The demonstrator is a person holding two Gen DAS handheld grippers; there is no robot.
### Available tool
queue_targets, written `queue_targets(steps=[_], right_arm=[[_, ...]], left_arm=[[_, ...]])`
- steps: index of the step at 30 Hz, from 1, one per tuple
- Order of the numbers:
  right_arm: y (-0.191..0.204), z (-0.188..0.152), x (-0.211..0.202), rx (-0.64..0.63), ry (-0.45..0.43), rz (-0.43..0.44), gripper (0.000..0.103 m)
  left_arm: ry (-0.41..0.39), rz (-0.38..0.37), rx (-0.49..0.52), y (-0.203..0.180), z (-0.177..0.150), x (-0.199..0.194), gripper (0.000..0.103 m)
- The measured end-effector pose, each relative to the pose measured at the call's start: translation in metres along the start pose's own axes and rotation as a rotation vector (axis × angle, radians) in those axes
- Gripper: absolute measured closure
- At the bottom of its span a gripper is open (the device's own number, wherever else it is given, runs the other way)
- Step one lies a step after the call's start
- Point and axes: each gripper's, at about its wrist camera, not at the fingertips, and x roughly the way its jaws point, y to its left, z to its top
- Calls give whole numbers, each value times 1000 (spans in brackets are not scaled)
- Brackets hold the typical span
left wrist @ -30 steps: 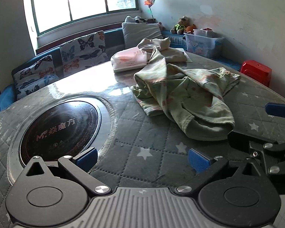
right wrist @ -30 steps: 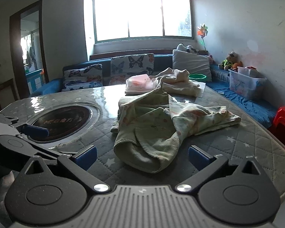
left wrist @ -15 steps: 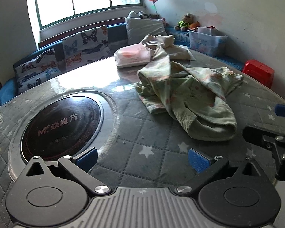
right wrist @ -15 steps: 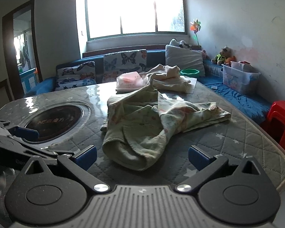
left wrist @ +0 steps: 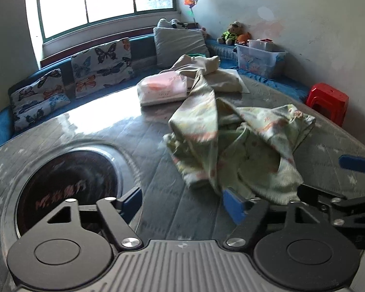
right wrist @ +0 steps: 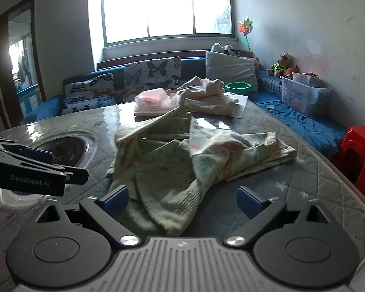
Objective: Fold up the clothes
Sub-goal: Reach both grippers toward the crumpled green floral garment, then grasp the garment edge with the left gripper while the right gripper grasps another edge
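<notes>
A crumpled pale green garment with an orange print lies in a heap on the quilted grey table. It also shows in the right wrist view. My left gripper is open and empty, low over the table, its right fingertip at the garment's near hem. My right gripper is open, with the garment's near edge lying between its fingers. A beige garment lies bunched at the table's far side.
A round black cooktop is set into the table on the left. A pink-and-white packet lies beyond the green garment. A blue sofa with butterfly cushions runs behind. A red stool stands right.
Both grippers have moved forward toward the green garment. The left gripper has swung right, so its right fingertip now reaches the hem. The garment's edge now lies between the right gripper's fingers.
</notes>
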Motion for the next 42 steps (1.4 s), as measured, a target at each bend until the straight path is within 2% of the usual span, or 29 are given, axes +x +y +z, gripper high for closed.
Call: queue_targets(steps=[4,5,9,11,13,16,17,18,21,23,24,26,28,37,42], right_arm=[[-7,10,20,3,20,-13,15],[-8,13,25,2,26,-17,21],[-11,22,48,-18,43,-36,26],[-11,26,60,-27,58,-41,35],[-12,29,70,-32,70,-47,36],[-13,32,85,-39,102,-51,47],[-13,32,89,-42,110,-51,49],[-13,32,92,-47,118,-58,50],[-13,30,97,-65,132,-70,63],[-15,28,98,-72,135,-78,74],[-17,28,97,-66,132,-78,77],[-21,27,93,-55,122,-72,89],[-22,27,86,-54,104,-65,96],[-31,32,22,-19,-5,1,98],[-28,35,-28,-20,-51,72,98]], left_arm=[[-14,-5,33,-8,17,13,38],[-13,-5,39,-10,21,17,39],[-12,-8,80,-19,36,36,38],[-6,3,96,-23,42,46,38],[4,9,99,-24,48,56,38],[26,3,97,-23,53,71,40],[33,1,90,-22,54,76,43],[46,-2,87,-20,55,81,54],[69,-27,64,-14,53,88,77],[72,-41,57,-12,52,89,83],[69,-48,50,-9,52,88,86],[62,-64,38,-5,52,83,89],[50,-74,29,-1,53,77,90],[-20,-154,-45,28,48,20,92],[-73,-198,-41,42,41,-25,92]])
